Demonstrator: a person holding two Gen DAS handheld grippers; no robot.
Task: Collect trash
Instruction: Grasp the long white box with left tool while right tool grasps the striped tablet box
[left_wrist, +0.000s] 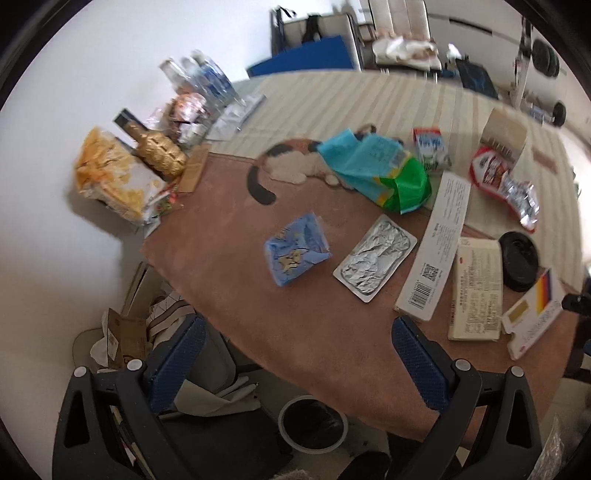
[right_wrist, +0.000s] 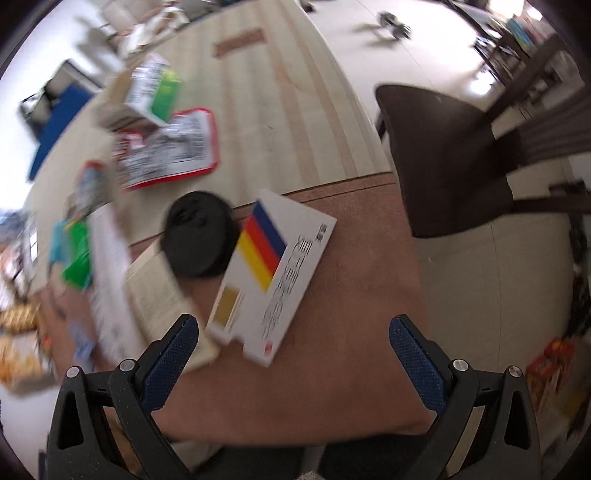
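Observation:
Trash lies scattered on a table with a brown and striped cloth (left_wrist: 314, 325). In the left wrist view I see a blue crumpled wrapper (left_wrist: 297, 253), a foil blister pack (left_wrist: 375, 258), a long white box (left_wrist: 437, 251), a cream box (left_wrist: 476, 288), a black lid (left_wrist: 519, 260), a white box with a coloured stripe (left_wrist: 535, 314) and a blue-green bag (left_wrist: 380, 168). My left gripper (left_wrist: 299, 328) is open above the table's near edge. My right gripper (right_wrist: 293, 328) is open just in front of the striped white box (right_wrist: 275, 277); the black lid (right_wrist: 199, 238) lies behind it.
A bin with a black liner (left_wrist: 314, 424) stands on the floor below the table edge. Snack bags (left_wrist: 110, 177), a gold bottle (left_wrist: 159, 151) and water bottles (left_wrist: 207, 79) crowd the far left. A red snack bag (left_wrist: 502, 181) lies far right. A dark chair (right_wrist: 443, 158) stands beside the table.

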